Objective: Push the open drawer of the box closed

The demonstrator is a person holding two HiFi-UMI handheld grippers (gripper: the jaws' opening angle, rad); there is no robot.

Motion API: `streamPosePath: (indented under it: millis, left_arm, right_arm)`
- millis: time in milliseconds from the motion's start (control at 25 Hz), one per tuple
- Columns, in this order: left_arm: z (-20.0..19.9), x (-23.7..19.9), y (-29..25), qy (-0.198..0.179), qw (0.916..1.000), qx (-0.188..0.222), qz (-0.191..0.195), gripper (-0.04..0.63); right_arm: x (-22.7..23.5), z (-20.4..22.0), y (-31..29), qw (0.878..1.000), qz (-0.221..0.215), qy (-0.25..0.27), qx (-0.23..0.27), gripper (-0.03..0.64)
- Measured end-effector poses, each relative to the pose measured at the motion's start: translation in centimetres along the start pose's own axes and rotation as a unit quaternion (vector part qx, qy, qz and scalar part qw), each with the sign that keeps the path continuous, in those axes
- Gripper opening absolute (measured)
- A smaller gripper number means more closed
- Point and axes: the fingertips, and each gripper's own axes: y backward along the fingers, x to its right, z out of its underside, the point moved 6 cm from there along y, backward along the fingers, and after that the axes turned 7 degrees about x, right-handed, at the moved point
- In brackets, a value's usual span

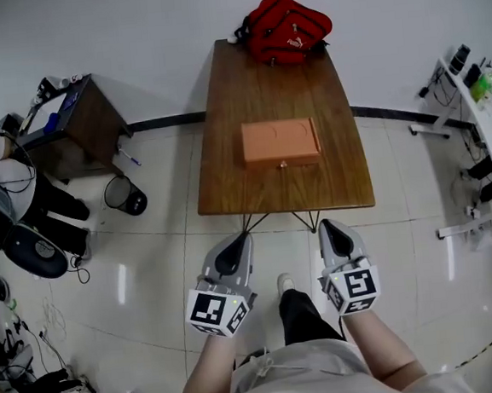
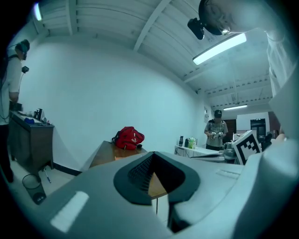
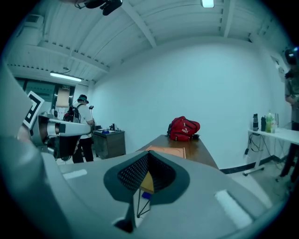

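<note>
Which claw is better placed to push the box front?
Right, marginally: right claw sits nearer the box, which lies straight ahead in its view. Both claws are shut, short of the table.

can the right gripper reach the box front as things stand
Likely yes, with a forward reach: the right gripper hangs short of the table, jaws together, and bare tabletop leads to the box front. The red bag sits behind it.
</note>
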Motion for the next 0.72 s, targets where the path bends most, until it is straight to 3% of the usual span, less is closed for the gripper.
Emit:
streamPosePath:
  millis: [480, 720]
  left_arm:
    - [-1.8, 8.3, 20.4, -0.016, 0.9989, 0.039, 0.022, 0.006]
    - [-2.6, 10.1, 26.4, -0.016, 0.9987, 0.043, 0.022, 0.006]
  right_arm:
    - [-12.2, -0.4, 19.8, 0.998, 0.043, 0.008, 0.039, 0.008]
    - [-16.8, -0.3, 25.3, 0.998, 0.044, 0.006, 0.05, 0.006]
